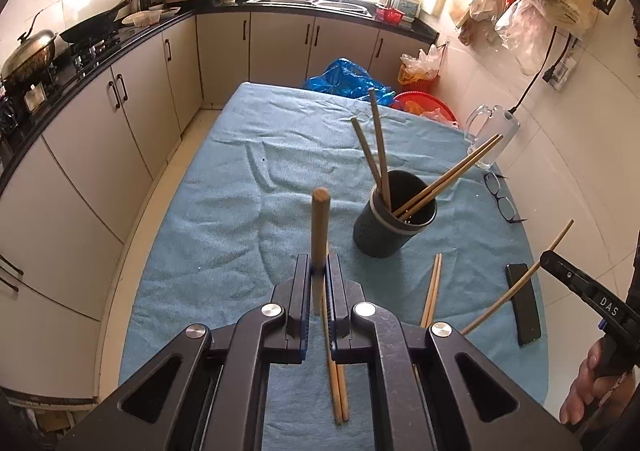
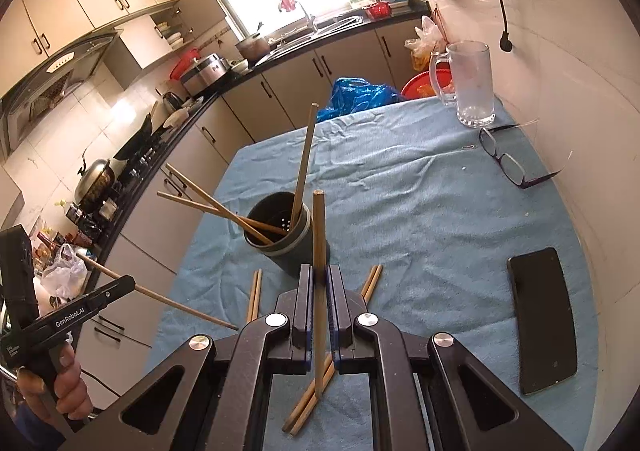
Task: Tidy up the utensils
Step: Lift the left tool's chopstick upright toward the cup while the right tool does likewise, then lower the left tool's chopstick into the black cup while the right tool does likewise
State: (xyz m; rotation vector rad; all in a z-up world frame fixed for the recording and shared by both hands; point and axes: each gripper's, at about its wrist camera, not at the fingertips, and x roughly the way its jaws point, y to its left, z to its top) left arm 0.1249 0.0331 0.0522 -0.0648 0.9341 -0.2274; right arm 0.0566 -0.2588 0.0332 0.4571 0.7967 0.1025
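A dark cylindrical utensil holder [image 1: 376,235] [image 2: 288,251] stands on the blue cloth with several wooden chopsticks leaning out of it. My left gripper [image 1: 319,271] is shut on one chopstick [image 1: 320,227], held above the cloth, left of and nearer than the holder. My right gripper [image 2: 319,279] is shut on another chopstick [image 2: 319,235], just in front of the holder. Each gripper also shows at the edge of the other view: right gripper [image 1: 560,267], left gripper [image 2: 120,287]. Loose chopstick pairs [image 1: 432,291] [image 2: 254,295] lie on the cloth near the holder's base.
A black phone [image 2: 544,319], a pair of glasses [image 2: 508,163] and a glass mug [image 2: 468,87] sit along the table's right side by the wall. Kitchen cabinets and a stove counter run along the left. A blue bag [image 1: 344,79] lies beyond the table's far edge.
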